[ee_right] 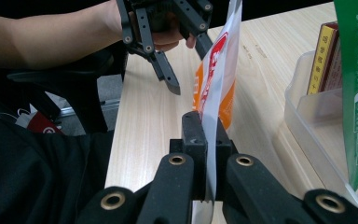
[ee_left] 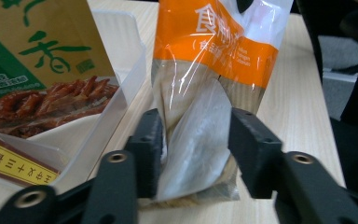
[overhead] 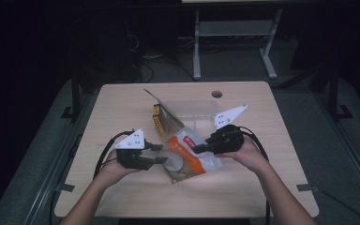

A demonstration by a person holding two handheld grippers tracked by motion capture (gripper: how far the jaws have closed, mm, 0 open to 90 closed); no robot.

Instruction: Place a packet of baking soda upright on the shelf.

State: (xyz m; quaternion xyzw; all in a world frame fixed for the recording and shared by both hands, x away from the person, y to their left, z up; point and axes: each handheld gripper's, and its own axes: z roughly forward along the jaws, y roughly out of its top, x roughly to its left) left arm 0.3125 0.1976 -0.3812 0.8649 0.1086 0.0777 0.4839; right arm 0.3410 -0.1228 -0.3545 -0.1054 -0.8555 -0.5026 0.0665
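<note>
Pouch: clear film, orange band, white lettering. Carton: tan and green, reddish food photo. Tray: translucent white. Table: pale wood grain. Jaws: black.

I am reading a large white character, 食, on the orange band of the snack bag. A green character, 香, is showing on the yellow carton; its smaller print is staying too blurred.
</note>
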